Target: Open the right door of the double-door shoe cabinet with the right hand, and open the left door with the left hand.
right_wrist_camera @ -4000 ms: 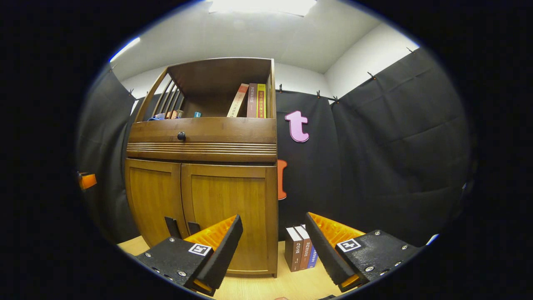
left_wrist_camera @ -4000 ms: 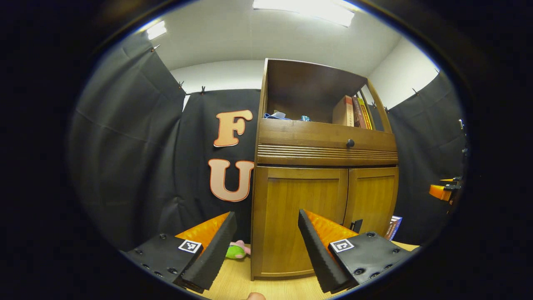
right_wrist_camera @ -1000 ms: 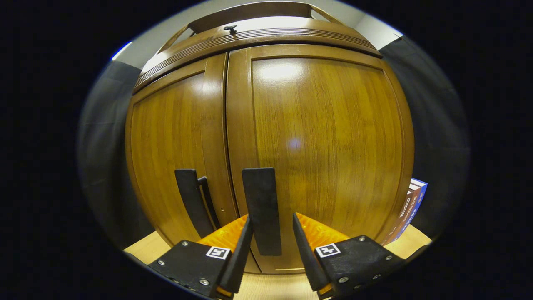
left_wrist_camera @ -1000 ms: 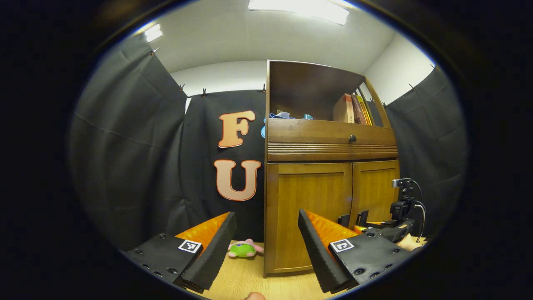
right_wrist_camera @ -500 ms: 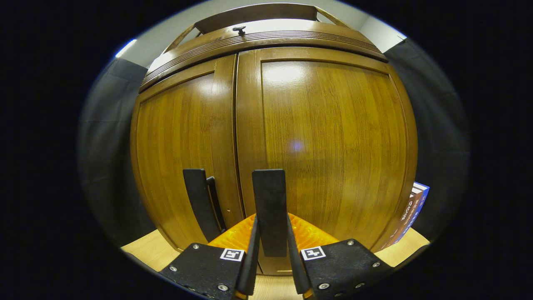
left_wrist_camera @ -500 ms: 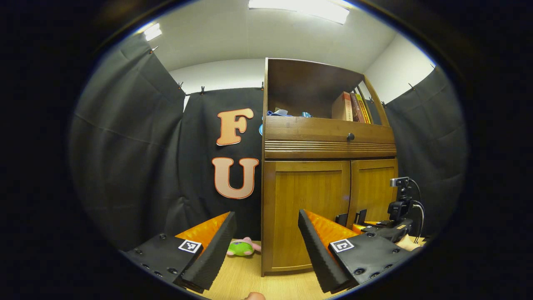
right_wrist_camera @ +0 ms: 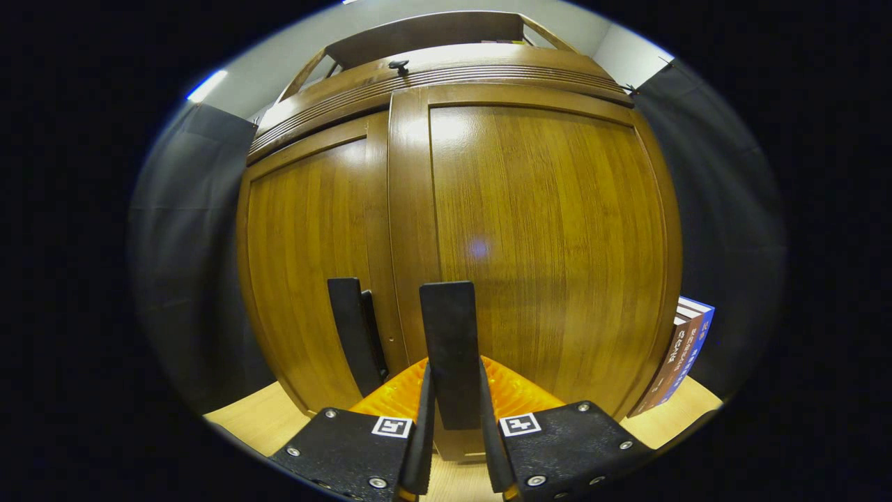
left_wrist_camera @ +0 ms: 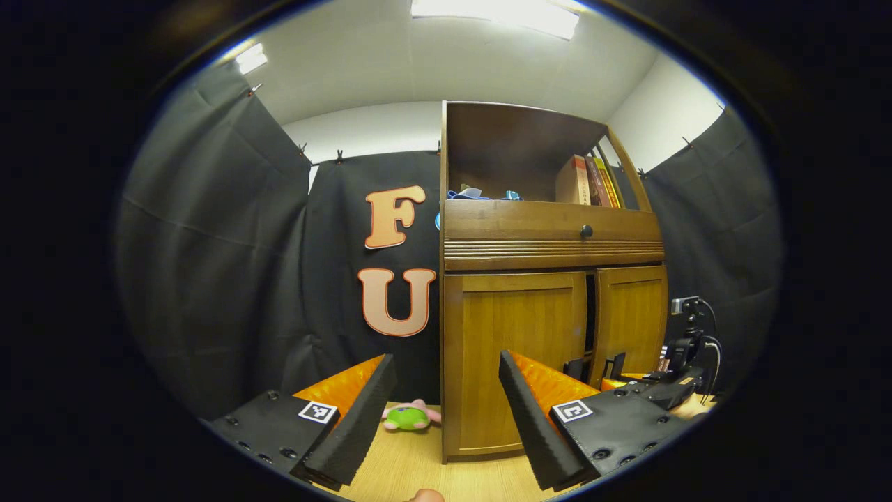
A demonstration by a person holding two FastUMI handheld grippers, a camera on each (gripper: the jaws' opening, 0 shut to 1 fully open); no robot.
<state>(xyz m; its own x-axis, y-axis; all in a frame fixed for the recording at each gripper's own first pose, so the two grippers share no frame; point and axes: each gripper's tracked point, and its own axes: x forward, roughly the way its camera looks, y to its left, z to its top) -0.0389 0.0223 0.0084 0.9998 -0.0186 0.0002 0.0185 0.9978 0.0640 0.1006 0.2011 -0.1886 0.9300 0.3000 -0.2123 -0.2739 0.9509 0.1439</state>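
Right gripper view: right gripper (right_wrist_camera: 456,425) jaws clamped on right door's handle (right_wrist_camera: 449,348); left gripper (left_wrist_camera: 446,411) jaws apart.

Landmark: shoe cabinet (left_wrist_camera: 550,251), standing on the wooden floor (left_wrist_camera: 411,467).
Left of the cabinet: open floor; one small plush toy (left_wrist_camera: 410,417) lies close to its lower left corner.
Before the left door (left_wrist_camera: 519,348): bare floor under my spread left gripper (left_wrist_camera: 446,408); door shut, left handle (right_wrist_camera: 352,335) free.
Centre seam: right door (right_wrist_camera: 543,237) stands slightly ajar, a dark gap beside it.
Right handle (right_wrist_camera: 449,348): taken, my right gripper (right_wrist_camera: 456,425) clamps it.
Right of the cabinet: upright books (right_wrist_camera: 686,348) against its side, narrowing passage.
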